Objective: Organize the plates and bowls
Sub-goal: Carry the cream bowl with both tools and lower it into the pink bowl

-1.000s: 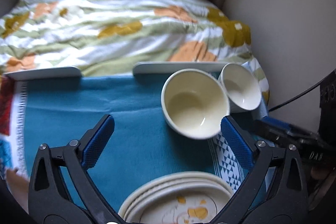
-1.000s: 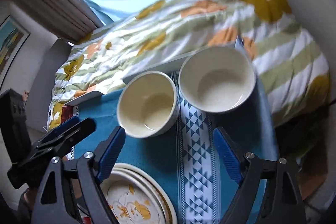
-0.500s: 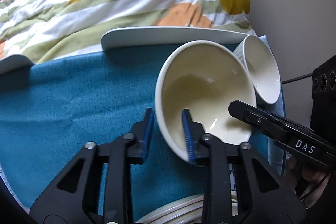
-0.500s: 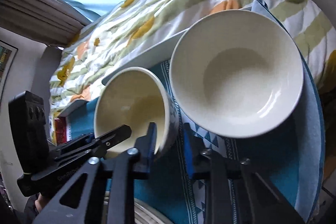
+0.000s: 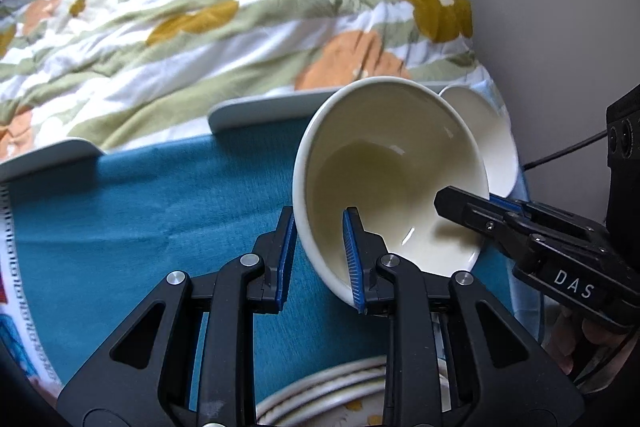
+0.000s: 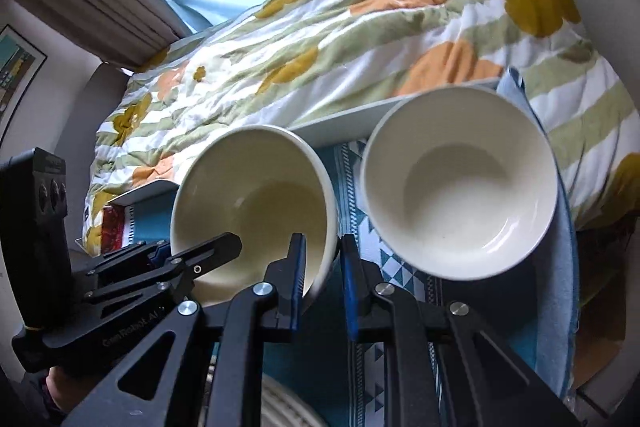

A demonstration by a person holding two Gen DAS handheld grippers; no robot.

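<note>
A cream bowl (image 5: 384, 163) is held off the teal cloth, tilted toward me. My left gripper (image 5: 318, 251) is shut on its near left rim. My right gripper (image 6: 322, 275) is shut on its right rim; it shows in the left wrist view (image 5: 480, 207) at the right. The cream bowl also shows in the right wrist view (image 6: 256, 199). A wider white bowl (image 6: 460, 183) sits on the patterned cloth strip to the right, apart from the held bowl. It shows partly hidden behind the cream bowl in the left wrist view (image 5: 492, 131). A stack of plates (image 5: 340, 403) lies below the grippers.
The teal cloth (image 5: 140, 219) covers the table. A floral quilt (image 5: 200, 27) on a bed lies beyond the far edge. White table edge pieces (image 5: 260, 107) mark the back. A wall (image 5: 540, 7) stands at the right. A pale blue cloth (image 6: 556, 227) lies by the white bowl.
Both grippers went from open to shut on the cream bowl's rim. The bowl has since risen and tilted off the cloth.
</note>
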